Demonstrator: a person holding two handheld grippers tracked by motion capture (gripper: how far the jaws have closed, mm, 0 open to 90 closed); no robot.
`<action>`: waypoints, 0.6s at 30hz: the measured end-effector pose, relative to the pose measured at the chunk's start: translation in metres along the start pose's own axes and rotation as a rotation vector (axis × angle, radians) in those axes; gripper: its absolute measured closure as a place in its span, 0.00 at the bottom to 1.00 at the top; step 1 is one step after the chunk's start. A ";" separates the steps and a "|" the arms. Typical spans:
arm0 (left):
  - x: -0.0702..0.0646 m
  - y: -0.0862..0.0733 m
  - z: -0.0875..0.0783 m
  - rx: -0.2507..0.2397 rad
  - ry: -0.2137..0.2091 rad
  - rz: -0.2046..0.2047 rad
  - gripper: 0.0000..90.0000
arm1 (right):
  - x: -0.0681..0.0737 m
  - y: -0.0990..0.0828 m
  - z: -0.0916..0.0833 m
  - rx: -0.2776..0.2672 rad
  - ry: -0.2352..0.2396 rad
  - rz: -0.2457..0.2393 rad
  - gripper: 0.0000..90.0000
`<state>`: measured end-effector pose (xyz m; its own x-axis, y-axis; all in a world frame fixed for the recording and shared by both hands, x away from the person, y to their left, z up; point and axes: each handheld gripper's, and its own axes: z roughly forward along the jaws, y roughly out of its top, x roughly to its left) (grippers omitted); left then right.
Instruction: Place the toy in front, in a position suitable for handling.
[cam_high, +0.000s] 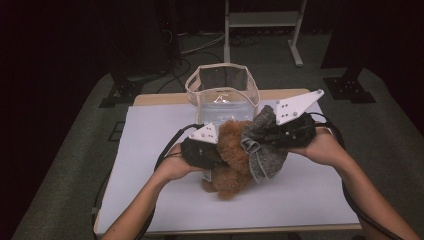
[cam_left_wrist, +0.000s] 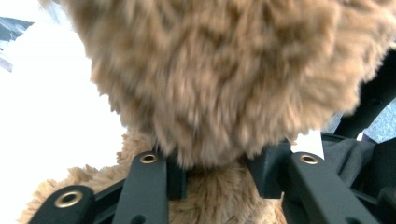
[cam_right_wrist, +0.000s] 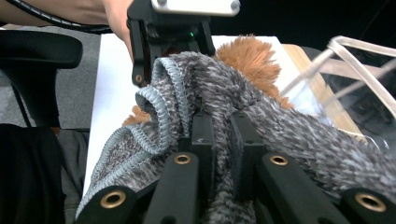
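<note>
Sweater hides teddy bear partly.

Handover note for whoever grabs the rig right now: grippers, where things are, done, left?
Left gripper: jaws around the brown teddy bear at its neck, under the head; pads seem to touch the fur, firm grip unconfirmed.
Right gripper: shut on the grey knit garment.
Where: the bear is at mid table, the garment draped against its right side. The clear bag stands open behind them.
Done: both items are in hand.
Left: probably pulling the garment onto the bear; it is not on yet.
</note>
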<state>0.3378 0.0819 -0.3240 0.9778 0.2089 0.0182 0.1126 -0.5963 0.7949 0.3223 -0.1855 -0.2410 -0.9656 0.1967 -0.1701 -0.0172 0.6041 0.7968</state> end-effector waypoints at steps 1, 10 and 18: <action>0.000 0.000 0.001 -0.001 -0.001 0.002 0.70 | -0.001 -0.002 -0.002 0.001 -0.003 0.009 0.90; -0.003 0.003 0.004 0.003 -0.061 0.033 0.44 | -0.003 -0.009 -0.004 0.002 -0.002 0.027 0.90; -0.003 0.004 0.010 0.020 -0.022 0.038 0.50 | 0.004 0.001 0.003 -0.004 0.027 -0.014 0.90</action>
<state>0.3369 0.0712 -0.3274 0.9850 0.1691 0.0347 0.0787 -0.6189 0.7815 0.3194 -0.1815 -0.2429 -0.9719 0.1675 -0.1657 -0.0319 0.6031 0.7970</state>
